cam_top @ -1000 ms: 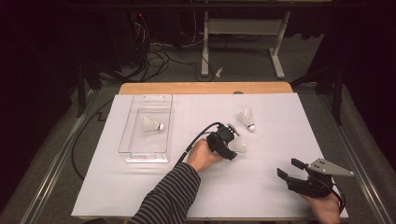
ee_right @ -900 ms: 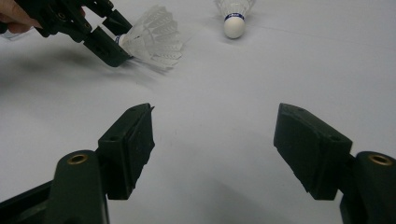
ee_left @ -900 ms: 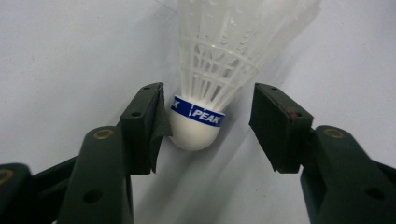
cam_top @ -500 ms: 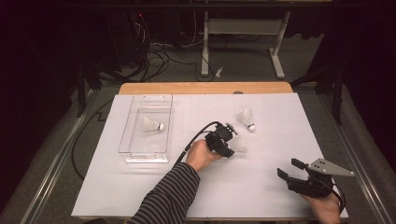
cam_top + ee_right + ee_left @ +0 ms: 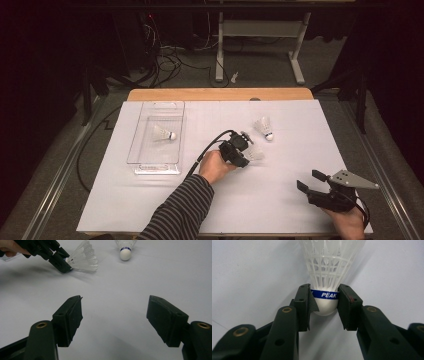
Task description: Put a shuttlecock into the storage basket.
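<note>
- Shuttlecock (image 5: 325, 277): lying on the tabletop (image 5: 280, 200) at centre, cork toward the left gripper (image 5: 324, 307).
- Left gripper: jaws just closing, pads at the cork's blue band, likely for lifting.
- Right gripper (image 5: 310, 182): jaws apart, idle.
- Clear tray (image 5: 150, 167): holds another shuttlecock (image 5: 164, 133), probably the destination.

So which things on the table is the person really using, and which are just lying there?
In use:
- left gripper, jaws just closing around a shuttlecock's cork
- that shuttlecock
- clear tray, probably, with one shuttlecock in it

Just lying about:
- right gripper, open, idle
- spare shuttlecock
</note>
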{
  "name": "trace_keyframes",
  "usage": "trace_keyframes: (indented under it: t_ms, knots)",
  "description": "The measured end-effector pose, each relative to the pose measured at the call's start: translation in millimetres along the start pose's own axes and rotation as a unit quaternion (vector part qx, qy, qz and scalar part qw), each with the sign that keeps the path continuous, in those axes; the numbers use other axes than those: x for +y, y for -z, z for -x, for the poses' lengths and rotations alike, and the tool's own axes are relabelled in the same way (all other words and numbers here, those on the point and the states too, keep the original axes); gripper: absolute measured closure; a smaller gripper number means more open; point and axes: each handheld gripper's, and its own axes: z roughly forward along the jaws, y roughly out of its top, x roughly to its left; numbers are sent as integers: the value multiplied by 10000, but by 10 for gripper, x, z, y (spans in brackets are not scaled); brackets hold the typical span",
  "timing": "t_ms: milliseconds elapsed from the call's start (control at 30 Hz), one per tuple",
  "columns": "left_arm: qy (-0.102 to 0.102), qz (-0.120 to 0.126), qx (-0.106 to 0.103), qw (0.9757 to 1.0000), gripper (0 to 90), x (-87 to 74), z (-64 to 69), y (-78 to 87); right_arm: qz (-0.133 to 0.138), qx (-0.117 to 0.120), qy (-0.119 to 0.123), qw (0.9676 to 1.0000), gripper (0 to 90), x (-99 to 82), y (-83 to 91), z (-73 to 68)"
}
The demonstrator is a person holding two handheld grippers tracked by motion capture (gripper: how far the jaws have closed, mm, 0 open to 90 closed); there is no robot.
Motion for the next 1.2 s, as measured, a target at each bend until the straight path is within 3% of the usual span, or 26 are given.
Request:
trace_keyframes:
  t_ms: [1200]
  knots:
    - [111, 225, -116, 9996, 648, -74, 11, 204, 9, -16, -18, 10000, 291, -2, 4, 4]
